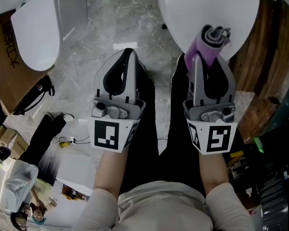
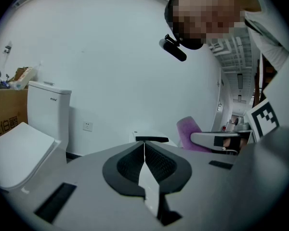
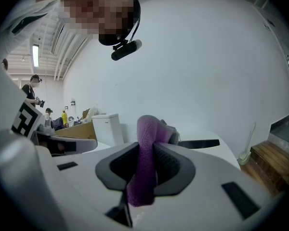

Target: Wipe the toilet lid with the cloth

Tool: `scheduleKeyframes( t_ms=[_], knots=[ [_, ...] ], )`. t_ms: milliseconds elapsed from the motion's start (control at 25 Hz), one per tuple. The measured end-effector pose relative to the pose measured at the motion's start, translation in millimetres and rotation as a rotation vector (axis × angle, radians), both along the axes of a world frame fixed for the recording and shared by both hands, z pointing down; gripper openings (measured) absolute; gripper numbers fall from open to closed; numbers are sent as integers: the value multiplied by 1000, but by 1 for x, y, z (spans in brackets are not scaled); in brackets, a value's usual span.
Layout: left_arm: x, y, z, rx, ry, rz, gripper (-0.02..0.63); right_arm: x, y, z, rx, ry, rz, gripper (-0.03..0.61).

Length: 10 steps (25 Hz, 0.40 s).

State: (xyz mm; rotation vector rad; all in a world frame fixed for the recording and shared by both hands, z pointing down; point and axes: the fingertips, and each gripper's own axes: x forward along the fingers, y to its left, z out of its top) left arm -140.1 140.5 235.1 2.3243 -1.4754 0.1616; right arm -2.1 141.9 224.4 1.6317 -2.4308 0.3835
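Note:
The white toilet lid (image 1: 207, 4) lies at the top of the head view, just beyond my right gripper (image 1: 208, 60). That gripper is shut on a rolled purple cloth (image 1: 205, 47) with a grey side, which sticks out past the fingertips over the lid's near edge. In the right gripper view the cloth (image 3: 145, 162) stands clamped between the dark pads (image 3: 171, 165). My left gripper (image 1: 127, 57) hangs beside it over the floor, shut with nothing in it; its pads (image 2: 159, 160) meet along the middle. From the left gripper view the cloth (image 2: 189, 131) shows off to the right.
A second white toilet (image 1: 36, 30) stands at the left, by a cardboard box (image 1: 2, 47); it also shows as the toilet (image 2: 45, 112) in the left gripper view. Bags and cables (image 1: 43, 129) litter the grey floor at lower left. Wooden boards (image 1: 267, 61) lie right.

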Motion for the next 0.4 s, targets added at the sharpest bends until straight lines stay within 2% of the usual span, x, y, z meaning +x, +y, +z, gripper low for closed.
scheduleKeyframes(
  t_ms=[400],
  knots=[
    [-2, -3, -1, -1, -5, 9, 15, 1, -2, -5, 10, -3, 16, 95]
  ],
)
